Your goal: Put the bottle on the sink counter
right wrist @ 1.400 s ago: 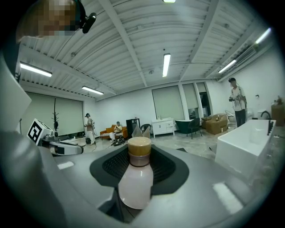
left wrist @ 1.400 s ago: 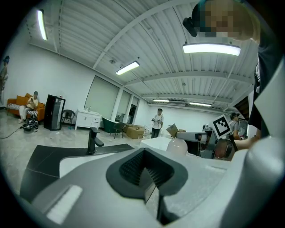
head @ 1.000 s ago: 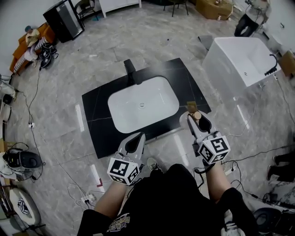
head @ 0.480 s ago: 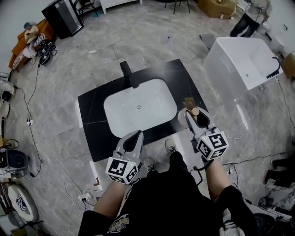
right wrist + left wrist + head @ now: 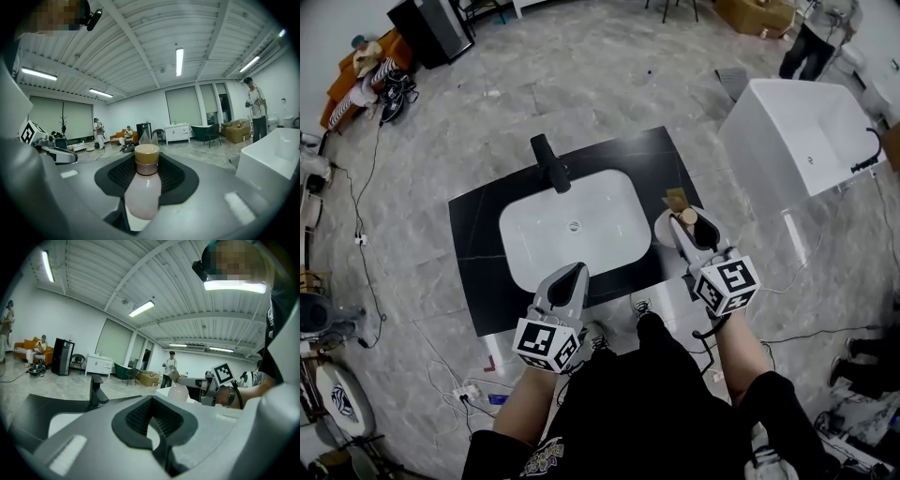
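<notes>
A milky white bottle (image 5: 668, 228) with a tan cap (image 5: 146, 156) is held upright in my right gripper (image 5: 690, 228), which is shut on it over the right end of the black sink counter (image 5: 473, 246). The right gripper view shows the bottle (image 5: 142, 192) standing between the dark pads. In the left gripper view the bottle (image 5: 178, 391) appears at the right, beyond the counter. My left gripper (image 5: 576, 274) is shut with nothing in it, over the counter's front edge by the white basin (image 5: 572, 227). A black faucet (image 5: 547, 161) stands behind the basin.
A small tan object (image 5: 675, 199) lies on the counter just past the bottle. A white bathtub (image 5: 797, 127) stands to the right. Cables trail on the floor at the left. A black cabinet (image 5: 431, 28) and an orange couch (image 5: 358, 82) are far back; a person (image 5: 812, 42) stands at top right.
The person has stepped closer to the counter. Both grippers have moved forward over it; the bottle has gone from the counter's front right corner to above its right end.
</notes>
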